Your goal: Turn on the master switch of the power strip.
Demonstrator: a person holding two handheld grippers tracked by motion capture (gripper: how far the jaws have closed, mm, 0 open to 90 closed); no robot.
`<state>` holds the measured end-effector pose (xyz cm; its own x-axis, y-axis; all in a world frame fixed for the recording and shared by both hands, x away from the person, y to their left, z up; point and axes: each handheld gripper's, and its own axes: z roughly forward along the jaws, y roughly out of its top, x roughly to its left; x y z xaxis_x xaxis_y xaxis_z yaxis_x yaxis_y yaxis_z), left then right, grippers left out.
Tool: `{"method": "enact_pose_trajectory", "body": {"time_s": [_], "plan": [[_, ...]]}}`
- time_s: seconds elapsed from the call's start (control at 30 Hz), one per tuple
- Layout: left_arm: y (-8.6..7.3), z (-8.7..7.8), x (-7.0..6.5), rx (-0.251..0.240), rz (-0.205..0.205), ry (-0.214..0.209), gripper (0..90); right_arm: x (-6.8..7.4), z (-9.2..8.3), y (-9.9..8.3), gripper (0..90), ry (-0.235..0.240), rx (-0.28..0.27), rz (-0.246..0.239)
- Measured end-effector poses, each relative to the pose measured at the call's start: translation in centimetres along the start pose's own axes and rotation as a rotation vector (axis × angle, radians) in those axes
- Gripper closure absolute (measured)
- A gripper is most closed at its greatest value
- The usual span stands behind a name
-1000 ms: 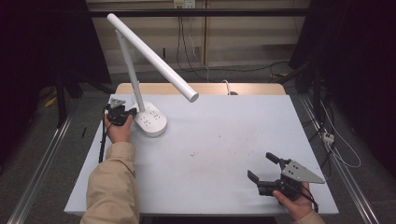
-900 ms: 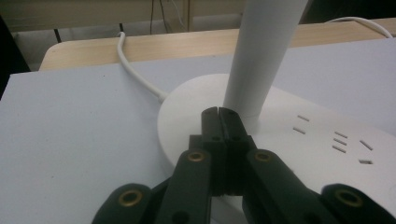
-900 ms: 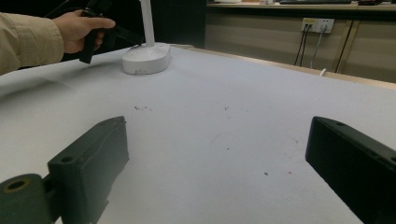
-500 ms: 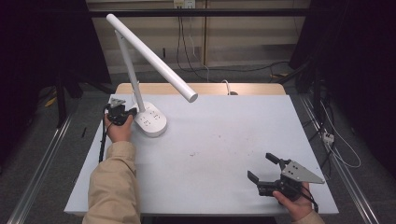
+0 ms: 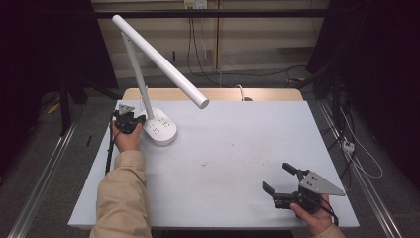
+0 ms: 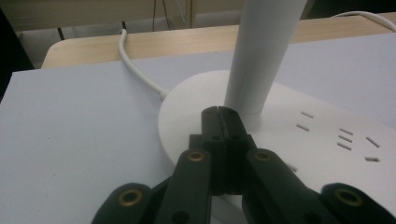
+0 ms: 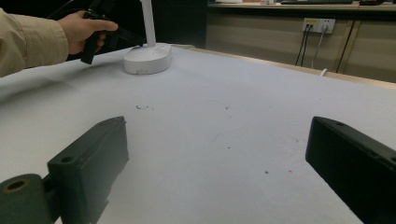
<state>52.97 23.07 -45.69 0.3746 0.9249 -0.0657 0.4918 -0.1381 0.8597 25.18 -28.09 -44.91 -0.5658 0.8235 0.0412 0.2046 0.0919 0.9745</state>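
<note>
A white desk lamp [image 5: 161, 130] stands at the table's far left, its long arm slanting up and its head [image 5: 200, 102] hanging over the middle. My left gripper [image 5: 140, 119] rests at the lamp's base, shut with nothing between its jaws; in the left gripper view the closed tips [image 6: 222, 113] press on the round base [image 6: 299, 140] just in front of the post [image 6: 261, 51]. My right gripper [image 5: 280, 177] sits near the front right corner, open and empty, its fingers [image 7: 88, 163] wide apart over bare table.
The lamp's white cord [image 6: 135, 70] runs off the back edge over a wooden strip [image 5: 213, 94]. The grey-white table [image 5: 237, 148] has small red specks near its middle. Cables lie on the floor behind and to the right [image 5: 356, 158].
</note>
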Motion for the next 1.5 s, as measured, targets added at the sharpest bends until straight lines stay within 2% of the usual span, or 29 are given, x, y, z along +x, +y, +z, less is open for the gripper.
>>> {"method": "enact_pose_trajectory", "body": {"time_s": [0.17,0.37,0.5,0.87,1.03,1.13,1.2,1.33,1.43,1.5], "plan": [[-0.01,0.00,0.00,0.002,-0.016,0.000,90.0,-0.02,-0.02,-0.02,5.4,0.000,0.003,0.001],[-0.01,0.03,-0.03,0.005,-0.013,0.002,90.0,-0.02,-0.05,0.00,5.4,0.001,0.002,0.002],[0.05,0.01,-0.15,0.014,0.012,0.012,90.0,-0.02,-0.05,0.00,5.4,0.003,0.001,0.001],[0.15,0.07,-0.13,0.020,0.021,0.011,90.0,-0.01,-0.02,-0.04,5.4,0.003,0.002,-0.001],[0.16,0.09,-0.19,0.021,0.011,0.015,90.0,0.00,-0.02,-0.10,5.4,0.005,0.003,-0.002],[0.20,0.09,-0.27,0.026,0.022,0.019,90.0,0.01,-0.04,-0.08,5.4,0.006,0.002,-0.001],[0.21,0.09,-0.26,0.028,0.009,0.017,90.0,0.00,-0.03,-0.08,5.4,0.007,0.002,-0.001],[0.32,0.09,-0.34,0.038,0.018,0.023,90.0,0.02,-0.03,-0.05,5.4,0.007,0.000,-0.001],[0.46,0.11,-0.43,0.049,0.039,0.030,90.0,0.02,-0.04,-0.05,5.3,0.006,0.001,-0.002],[0.40,0.13,-0.47,0.047,0.031,0.030,90.0,0.02,-0.08,-0.04,5.3,0.007,0.001,-0.001]]}}
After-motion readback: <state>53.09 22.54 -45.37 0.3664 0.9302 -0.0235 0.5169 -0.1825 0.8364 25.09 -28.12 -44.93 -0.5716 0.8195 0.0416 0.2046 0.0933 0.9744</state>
